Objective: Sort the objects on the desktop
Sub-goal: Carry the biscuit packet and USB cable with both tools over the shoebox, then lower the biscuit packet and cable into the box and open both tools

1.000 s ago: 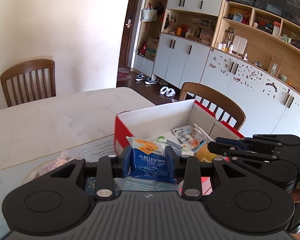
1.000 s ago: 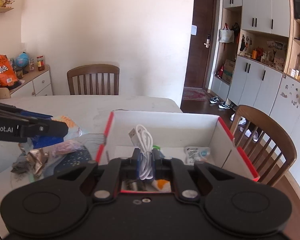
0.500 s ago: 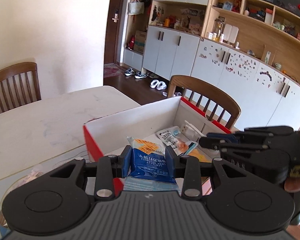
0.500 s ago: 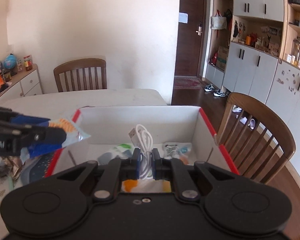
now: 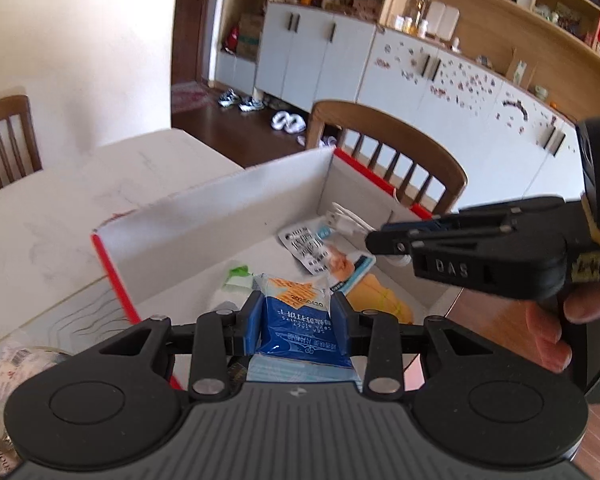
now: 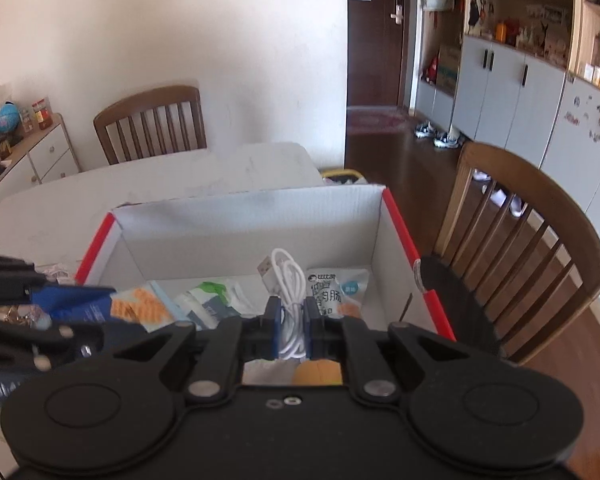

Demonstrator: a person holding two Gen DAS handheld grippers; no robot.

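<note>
The pale marble-patterned bench (image 6: 220, 172) carries an open white cardboard box with red edges (image 6: 236, 232), a brown wooden chair (image 6: 540, 248) at its three o'clock side. Over the box, the left hand-held gripper (image 5: 296, 320) is clamped on a blue snack packet with an orange end (image 5: 296, 320). The right hand-held gripper (image 6: 292, 324), at the packet's three o'clock, is pinched tight on a coiled white USB cable (image 6: 290, 280). Flat sachets (image 6: 336, 288) lie on the box floor below.
</note>
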